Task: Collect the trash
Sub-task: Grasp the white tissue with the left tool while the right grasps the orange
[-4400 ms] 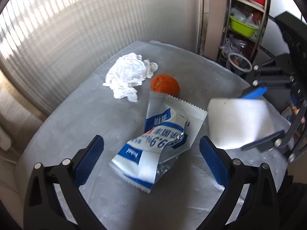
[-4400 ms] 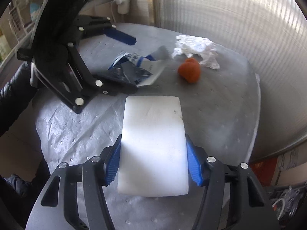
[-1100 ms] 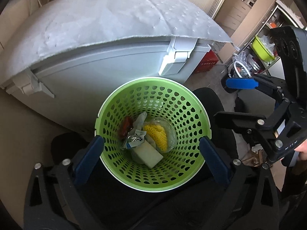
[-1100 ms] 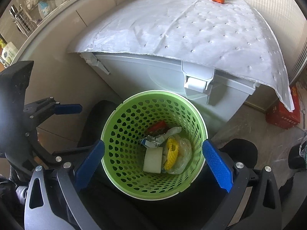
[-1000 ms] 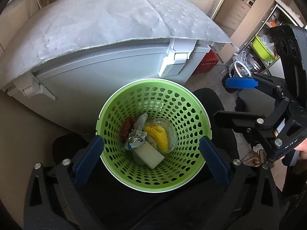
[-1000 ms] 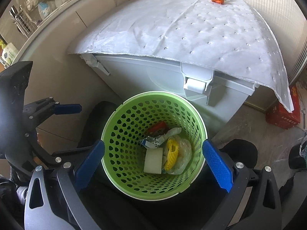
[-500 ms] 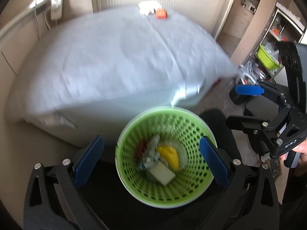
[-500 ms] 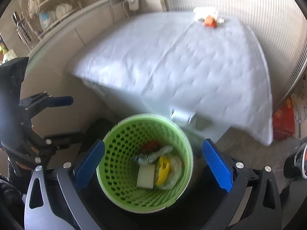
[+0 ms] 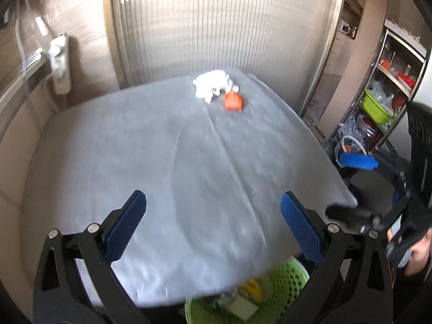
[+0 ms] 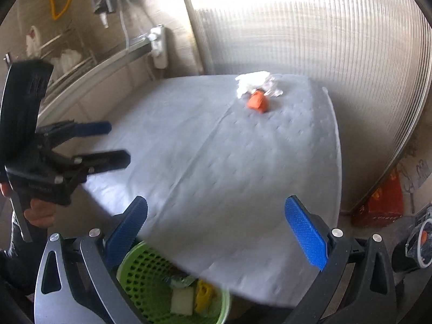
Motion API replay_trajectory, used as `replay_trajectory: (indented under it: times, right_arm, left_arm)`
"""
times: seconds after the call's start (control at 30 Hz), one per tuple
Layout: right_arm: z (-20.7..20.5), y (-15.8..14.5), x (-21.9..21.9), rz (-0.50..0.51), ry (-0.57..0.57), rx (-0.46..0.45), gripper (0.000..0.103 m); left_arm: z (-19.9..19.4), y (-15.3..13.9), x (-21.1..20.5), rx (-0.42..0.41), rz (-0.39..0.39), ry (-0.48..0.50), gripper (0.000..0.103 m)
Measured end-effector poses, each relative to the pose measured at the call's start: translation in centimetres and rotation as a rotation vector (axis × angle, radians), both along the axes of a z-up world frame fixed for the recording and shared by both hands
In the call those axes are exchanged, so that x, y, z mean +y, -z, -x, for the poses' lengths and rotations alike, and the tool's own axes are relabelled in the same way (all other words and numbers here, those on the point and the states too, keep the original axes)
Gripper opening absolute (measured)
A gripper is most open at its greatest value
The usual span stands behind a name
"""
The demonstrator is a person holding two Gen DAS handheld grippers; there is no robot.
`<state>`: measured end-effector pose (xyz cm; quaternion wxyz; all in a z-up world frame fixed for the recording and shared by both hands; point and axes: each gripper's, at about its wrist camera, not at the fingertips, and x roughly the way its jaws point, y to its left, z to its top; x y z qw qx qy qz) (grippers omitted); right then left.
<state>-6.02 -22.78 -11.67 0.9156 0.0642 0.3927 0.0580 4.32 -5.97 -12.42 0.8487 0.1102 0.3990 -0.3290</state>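
Left wrist view: the left hand-held gripper (image 9: 213, 221) is spread wide and empty above the grey-covered bench (image 9: 162, 162). At the far edge lie an orange scrap (image 9: 233, 101) and crumpled white tissue (image 9: 212, 85), touching; blur hides their long axes. The right hand-held gripper (image 10: 216, 229) is likewise released above the green basket (image 10: 140, 278).

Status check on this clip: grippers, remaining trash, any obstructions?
Both hand-held grippers open, empty. Crumpled tissue and orange scrap on far tabletop. Green basket below near edge. Path unobstructed.
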Motion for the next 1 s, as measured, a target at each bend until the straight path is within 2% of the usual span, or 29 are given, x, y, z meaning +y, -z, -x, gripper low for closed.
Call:
replay_trajectory:
  times: [0.3,0.6,0.87,1.0]
  right_arm:
    - [-6.1,0.3,-2.9,0.036,0.062,0.01,0.101]
    - [-10.5,0.6,-4.7,0.049,0.095,0.018,0.101]
    - [-12.0,1.6,-5.2,0.05,0.109,0.043,0.101]
    - [-12.6,1.8,-5.5,0.051,0.106,0.052,0.101]
  left_arm:
    - [-8.4,-0.1,-5.9,0.016,0.026,0.016,0.095]
    - [-15.2,0.8,-11.1,0.034,-0.007,0.023,0.095]
    - [-19.4,1.6,-12.7,0.11,0.008,0.01,0.095]
    - [-20.6,2.1,-13.9,0.182,0.023,0.007,0.095]
